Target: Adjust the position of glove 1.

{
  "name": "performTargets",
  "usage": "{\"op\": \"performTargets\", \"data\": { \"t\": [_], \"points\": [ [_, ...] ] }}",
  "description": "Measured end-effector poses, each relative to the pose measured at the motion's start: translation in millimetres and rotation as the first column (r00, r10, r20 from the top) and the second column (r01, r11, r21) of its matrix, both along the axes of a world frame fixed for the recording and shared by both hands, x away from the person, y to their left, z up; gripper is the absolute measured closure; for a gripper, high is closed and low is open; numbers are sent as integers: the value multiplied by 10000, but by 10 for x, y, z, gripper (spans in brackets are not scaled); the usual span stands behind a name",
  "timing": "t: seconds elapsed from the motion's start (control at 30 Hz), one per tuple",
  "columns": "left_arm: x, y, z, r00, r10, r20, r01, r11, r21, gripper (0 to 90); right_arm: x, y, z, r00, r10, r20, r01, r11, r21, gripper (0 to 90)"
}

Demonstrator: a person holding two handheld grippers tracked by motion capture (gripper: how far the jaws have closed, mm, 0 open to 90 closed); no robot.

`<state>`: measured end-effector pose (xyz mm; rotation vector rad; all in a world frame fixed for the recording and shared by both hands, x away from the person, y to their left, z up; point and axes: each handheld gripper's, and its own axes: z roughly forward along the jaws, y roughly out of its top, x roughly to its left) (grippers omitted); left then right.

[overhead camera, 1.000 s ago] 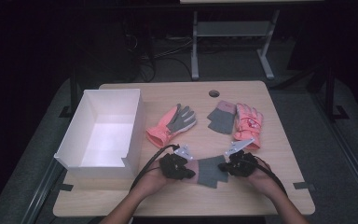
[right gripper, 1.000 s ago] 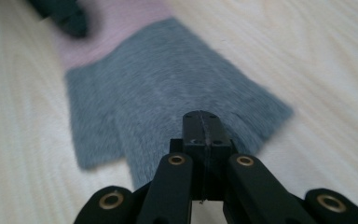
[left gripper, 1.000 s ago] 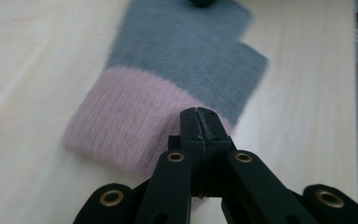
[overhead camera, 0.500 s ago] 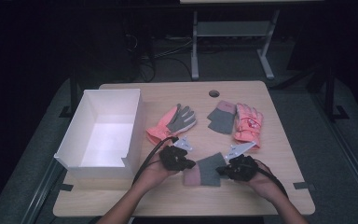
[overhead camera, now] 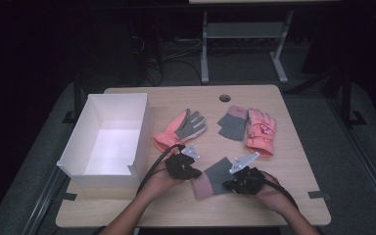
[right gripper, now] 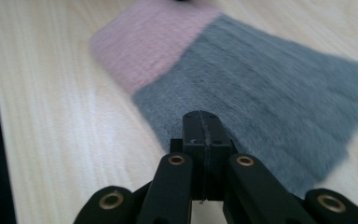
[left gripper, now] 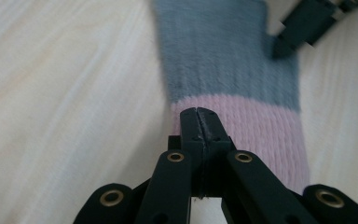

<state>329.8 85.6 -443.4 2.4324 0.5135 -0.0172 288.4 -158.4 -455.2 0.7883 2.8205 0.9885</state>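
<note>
I work at a pale wooden bench (overhead camera: 293, 196) with a round cable hole (overhead camera: 224, 98) near its far edge, in a dark room where a metal frame (overhead camera: 240, 44) and loose cables lie on the floor beyond. An open white box (overhead camera: 108, 139) stands on the bench's left side. To its right lies a coral glove with a grey palm (overhead camera: 182, 128), and further right a grey and pink knit glove (overhead camera: 232, 122) touches a coral padded glove (overhead camera: 260, 131).

Between my hands, near the front edge, lies a second grey knit glove with a pink cuff (overhead camera: 214, 177). My left tool (left gripper: 199, 122) has its jaws pressed together on the pink cuff's edge, pinching it. My right tool (right gripper: 204, 126) has its jaws likewise closed on the edge of the grey part, at the opposite end, so the glove is stretched flat on the wood between the two tools.
</note>
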Motion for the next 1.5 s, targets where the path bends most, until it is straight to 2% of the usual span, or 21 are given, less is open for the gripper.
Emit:
{"op": "performTargets", "data": {
  "t": [0.13,0.3,0.47,0.5,0.57,0.77,0.8,0.93,1.0,1.1,1.23,1.33,1.37,1.4,1.43,1.47,1.5],
  "points": [
    [-46,2,-6,9997,-204,-140,204,9998,-28,897,41,-30,5,9994,-348,-65,348,9994,36,900],
    [-104,-57,-16,9982,-458,-396,453,9989,-145,897,150,-76,9,9972,-724,187,726,9973,-133,900],
    [-172,-155,-22,9959,-789,-440,784,9968,-137,897,250,-66,-2,9927,-1092,509,1103,9937,-185,900],
    [-191,-181,-26,9956,-824,-451,816,9965,-188,897,309,-48,-5,9905,-1220,627,1236,9921,-215,900],
    [-236,-251,-35,9927,-1109,-471,1097,9936,-262,897,361,-15,-11,9880,-1400,653,1412,9899,-139,900],
    [-272,-346,-48,9876,-1485,-519,1467,9885,-378,897,471,78,-23,9864,-1505,660,1507,9886,24,900],
    [-285,-370,-54,9879,-1434,-586,1406,9888,-499,897,487,100,-23,9863,-1516,646,1517,9884,42,900],
    [-317,-454,-69,9856,-1589,-573,1553,9858,-633,897,580,221,-42,9888,-1295,741,1284,9915,198,900],
    [-318,-485,-76,9841,-1708,-486,1675,9836,-666,897,598,288,-50,9907,-1210,617,1189,9922,365,900],
    [-313,-485,-79,9838,-1702,-568,1659,9834,-736,897,599,360,-48,9916,-1062,731,1045,9941,274,900],
    [-315,-454,-56,9857,-1600,-533,1551,9842,-855,895,592,327,-34,9908,-1143,730,1112,9928,445,900],
    [-306,-377,-6,9903,-1342,-368,1300,9865,-995,844,579,263,33,9891,-1214,833,1165,9913,612,900],
    [-297,-335,10,9917,-1253,-301,1218,9877,-977,778,571,216,91,9878,-1299,856,1236,9895,749,900],
    [-290,-291,23,9935,-1111,-238,1082,9891,-997,778,571,216,91,9878,-1299,856,1236,9895,749,900],
    [-281,-216,46,9961,-879,-122,863,9916,-962,696,565,164,142,9866,-1418,812,1347,9870,873,900],
    [-281,-216,46,9961,-879,-122,863,9916,-962,652,565,164,142,9866,-1418,812,1347,9870,873,900],
    [-272,-167,67,9978,-659,-7,656,9936,-914,652,567,140,156,9863,-1422,833,1347,9868,898,900]
  ]
}}
